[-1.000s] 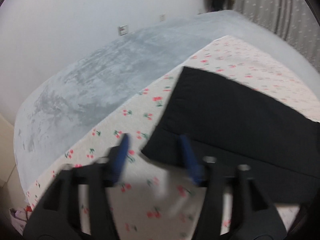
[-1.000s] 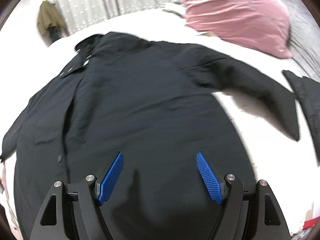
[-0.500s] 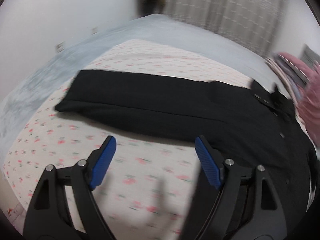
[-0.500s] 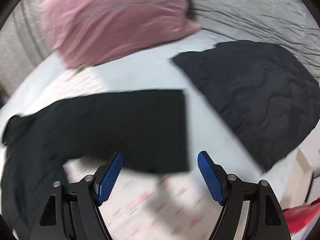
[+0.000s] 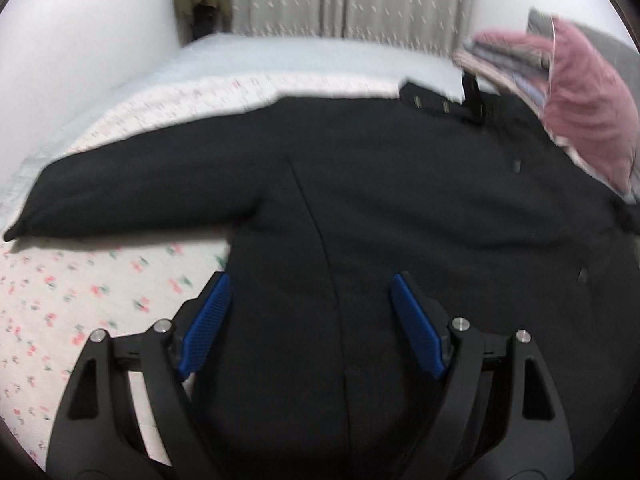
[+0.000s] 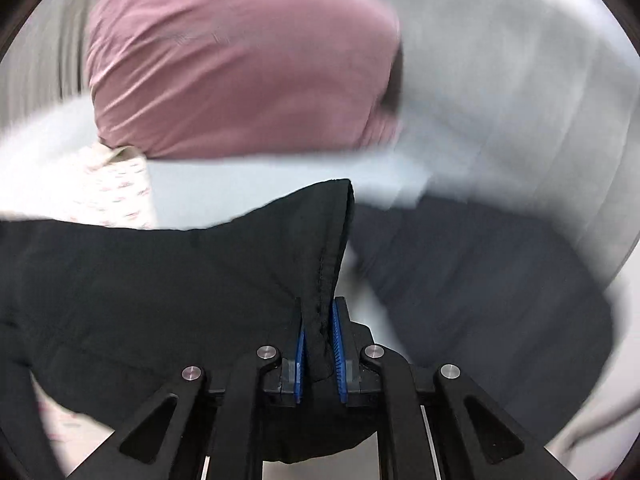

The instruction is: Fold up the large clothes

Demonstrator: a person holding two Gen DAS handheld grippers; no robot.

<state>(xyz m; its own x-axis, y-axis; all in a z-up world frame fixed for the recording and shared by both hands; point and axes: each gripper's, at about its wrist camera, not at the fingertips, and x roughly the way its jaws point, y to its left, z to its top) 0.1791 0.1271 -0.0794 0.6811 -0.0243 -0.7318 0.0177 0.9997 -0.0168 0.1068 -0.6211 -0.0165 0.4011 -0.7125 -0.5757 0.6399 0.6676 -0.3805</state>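
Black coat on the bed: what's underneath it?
The black coat lies on a floral sheet, visible beside its outstretched sleeve. What lies beneath the body is covered. The right gripper pinches the other cuff; the left gripper hovers open.

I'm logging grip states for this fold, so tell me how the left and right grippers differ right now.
The left gripper is open with its jaws spread wide, while the right gripper is shut. The left holds nothing and hovers over the black coat; the right pinches the coat's sleeve cuff, lifting it off the bed. Both have blue pads on black fingers.
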